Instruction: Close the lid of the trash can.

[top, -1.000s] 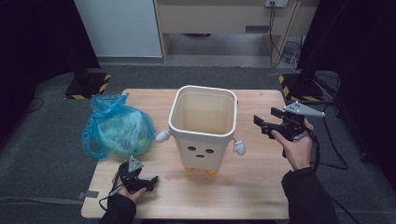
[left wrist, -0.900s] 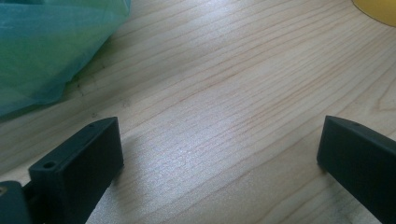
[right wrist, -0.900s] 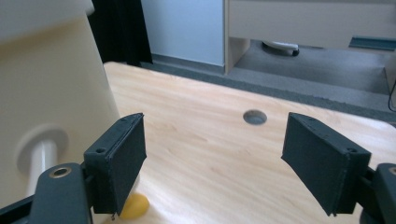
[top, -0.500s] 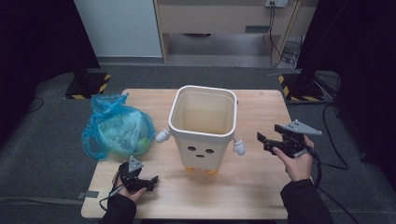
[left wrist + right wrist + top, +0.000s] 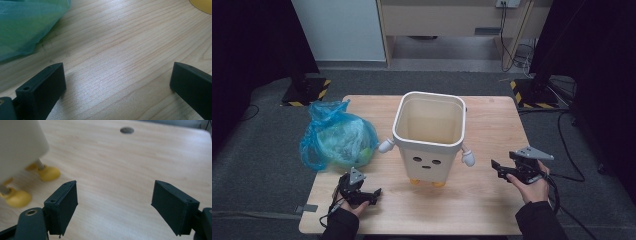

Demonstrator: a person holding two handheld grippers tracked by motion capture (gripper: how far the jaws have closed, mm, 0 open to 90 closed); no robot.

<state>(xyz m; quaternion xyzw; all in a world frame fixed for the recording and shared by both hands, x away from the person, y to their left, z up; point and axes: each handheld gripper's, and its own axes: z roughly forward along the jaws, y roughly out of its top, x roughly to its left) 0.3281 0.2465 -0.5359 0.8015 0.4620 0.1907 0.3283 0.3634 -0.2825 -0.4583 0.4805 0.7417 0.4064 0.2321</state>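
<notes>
A white bin (image 5: 429, 135) with a drawn face, small white arms and yellow feet stands upright at the table's middle; its inside looks empty. To its left lies a knotted blue plastic bag (image 5: 337, 137) with greenish contents. My left gripper (image 5: 374, 196) rests low near the front left edge, open, with bare wood between its jaws (image 5: 117, 82). The bag (image 5: 25, 25) is off to its upper left. My right gripper (image 5: 498, 170) is open to the right of the bin, pointing at it (image 5: 115, 202). The bin's yellow feet (image 5: 48, 173) show left of its jaws.
The wooden table (image 5: 492, 120) has a small round hole (image 5: 126, 130) in its top. Black stands with yellow-striped bases (image 5: 307, 90) flank the far side, and cables (image 5: 562, 175) trail on the grey floor at right. A wooden cabinet stands behind.
My right gripper has come down and toward the table's near edge, from beside the bin's rim to low beside its base. The left gripper has stayed put.
</notes>
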